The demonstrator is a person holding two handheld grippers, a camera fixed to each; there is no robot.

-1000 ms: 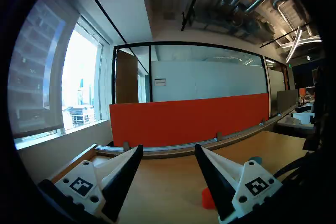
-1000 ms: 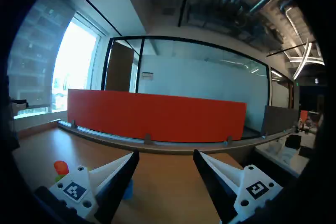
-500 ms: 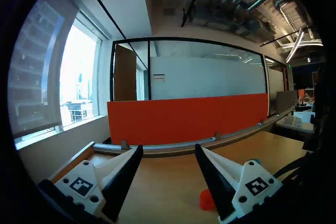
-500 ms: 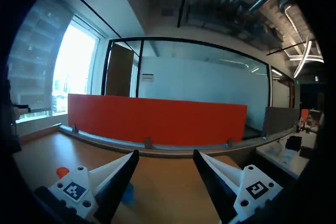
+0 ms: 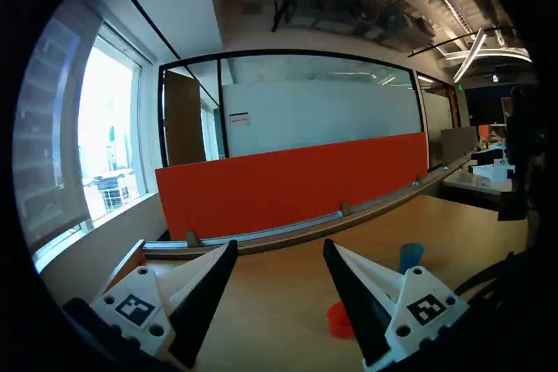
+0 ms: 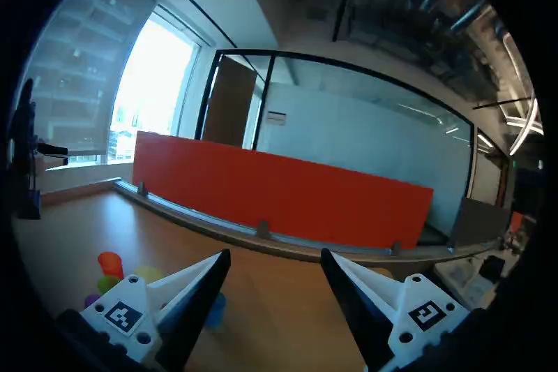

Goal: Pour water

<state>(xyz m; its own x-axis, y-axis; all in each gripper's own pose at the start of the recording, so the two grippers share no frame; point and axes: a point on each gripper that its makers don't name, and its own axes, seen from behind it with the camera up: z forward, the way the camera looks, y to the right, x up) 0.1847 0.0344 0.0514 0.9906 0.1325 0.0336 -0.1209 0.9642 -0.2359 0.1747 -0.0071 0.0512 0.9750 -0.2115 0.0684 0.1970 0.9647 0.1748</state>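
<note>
Left gripper (image 5: 280, 243): my fingers spread, nothing between them, over the wooden desk (image 5: 279, 295). Red cup (image 5: 337, 319) sits beside one finger, blue cup (image 5: 411, 257) beyond. Right gripper (image 6: 275, 252): fingers spread, empty; cluster of coloured cups (image 6: 111, 273) on the desk, low left.

Smooth wooden desk (image 5: 279, 302), matt orange partition (image 5: 293, 183), plastic blue cup (image 5: 411, 257)

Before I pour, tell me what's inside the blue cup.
The blue cup stands upright on the desk, seen from the side: outer wall and rim edge. Its own wall covers the inside, so whether it holds water cannot be told.
</note>
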